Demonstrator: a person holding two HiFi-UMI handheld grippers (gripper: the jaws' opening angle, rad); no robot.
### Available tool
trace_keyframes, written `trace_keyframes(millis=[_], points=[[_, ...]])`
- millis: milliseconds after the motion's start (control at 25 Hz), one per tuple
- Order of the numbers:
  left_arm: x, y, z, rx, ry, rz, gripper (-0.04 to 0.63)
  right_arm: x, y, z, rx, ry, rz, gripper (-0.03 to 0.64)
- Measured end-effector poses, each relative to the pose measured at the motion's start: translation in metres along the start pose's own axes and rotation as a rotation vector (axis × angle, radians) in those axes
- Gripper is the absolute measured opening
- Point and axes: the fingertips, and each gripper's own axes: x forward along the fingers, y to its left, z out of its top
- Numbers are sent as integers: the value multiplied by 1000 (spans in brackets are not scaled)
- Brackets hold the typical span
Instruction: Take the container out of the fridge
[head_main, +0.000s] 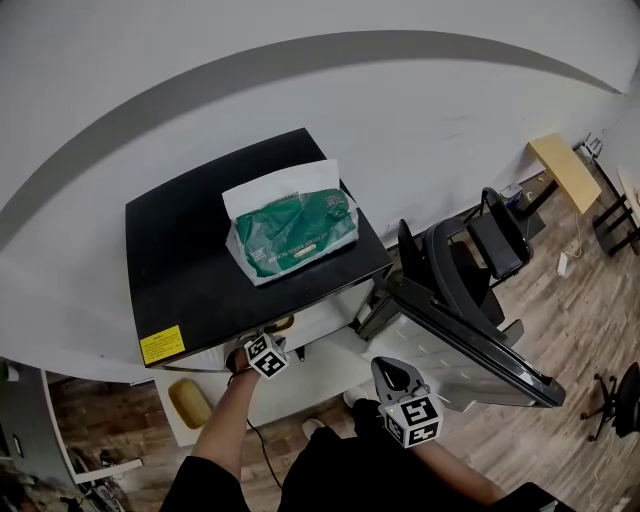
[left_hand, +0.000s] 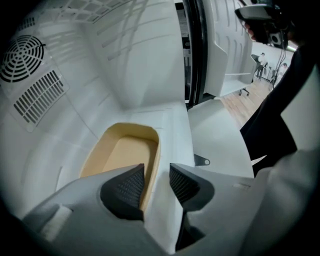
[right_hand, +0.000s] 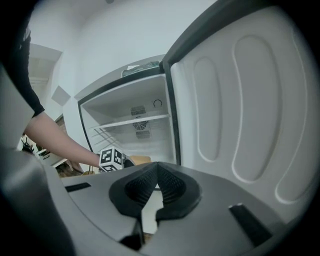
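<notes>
A shallow tan container (left_hand: 120, 155) lies on the white floor inside the fridge (left_hand: 150, 70). My left gripper (left_hand: 156, 182) reaches in and straddles the container's right rim, one pad inside the tray and one outside; a small gap shows on each side, so the pads do not press. In the head view the left gripper (head_main: 266, 355) is under the fridge's black top (head_main: 190, 260). In the right gripper view the container (right_hand: 141, 160) shows behind the left gripper's marker cube. My right gripper (right_hand: 157, 172) hangs shut and empty in front of the open door (head_main: 470, 350).
A green tissue pack (head_main: 295, 232) lies on the fridge top. The door stands swung out to the right, with an office chair (head_main: 480, 250) behind it. A tan object (head_main: 188, 402) sits on a white surface low at the left. Wire shelves (right_hand: 130, 122) cross the fridge above.
</notes>
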Motion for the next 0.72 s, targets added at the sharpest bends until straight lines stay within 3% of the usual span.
trace_keyframes(millis=[120,360,720], points=[[-1,1,-3,-10,20,-25,68,-2,-7,-1,23,-3,-14,0],[-4,4,-2,15,27,-4,39,-4,-2,-3,35,-11,-5,0],[-23,-2,9,-52,-43,-1,26,-6,5,1,20,-25,14,0]])
